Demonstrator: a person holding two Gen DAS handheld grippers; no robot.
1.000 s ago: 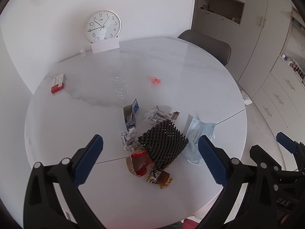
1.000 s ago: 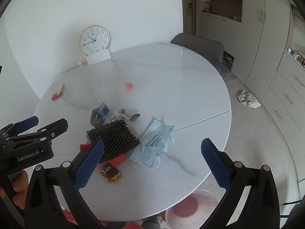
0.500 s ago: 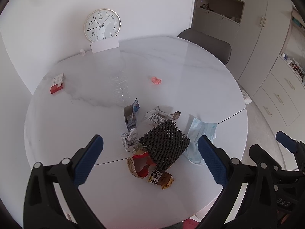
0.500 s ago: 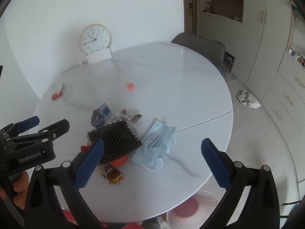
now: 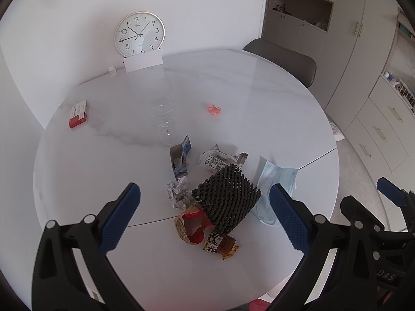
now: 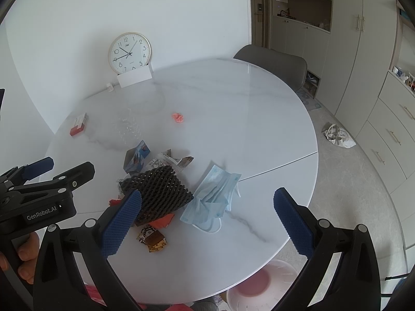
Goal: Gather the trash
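A pile of trash lies on the round white table (image 5: 259, 98): a black foam net (image 5: 227, 198), a blue face mask (image 5: 276, 181), a red wrapper (image 5: 192, 226), a brown snack wrapper (image 5: 220, 245), crumpled paper (image 5: 177, 190), a small torn box (image 5: 180, 155) and a printed wrapper (image 5: 218, 159). A pink scrap (image 5: 214, 109) lies farther back. My left gripper (image 5: 205, 217) is open and empty above the pile. My right gripper (image 6: 207, 220) is open and empty above the mask (image 6: 214, 198) and net (image 6: 158, 188).
A clock (image 5: 139, 34) with a white card leans on the wall at the back. A red and white box (image 5: 78, 114) lies far left, beside a clear plastic bottle (image 5: 164, 121). A grey chair (image 5: 282, 58) stands behind. A clear bin (image 6: 262, 282) sits below the table's near edge.
Both grippers have drifted slightly forward toward the pile, still open. Nothing on the table has moved.
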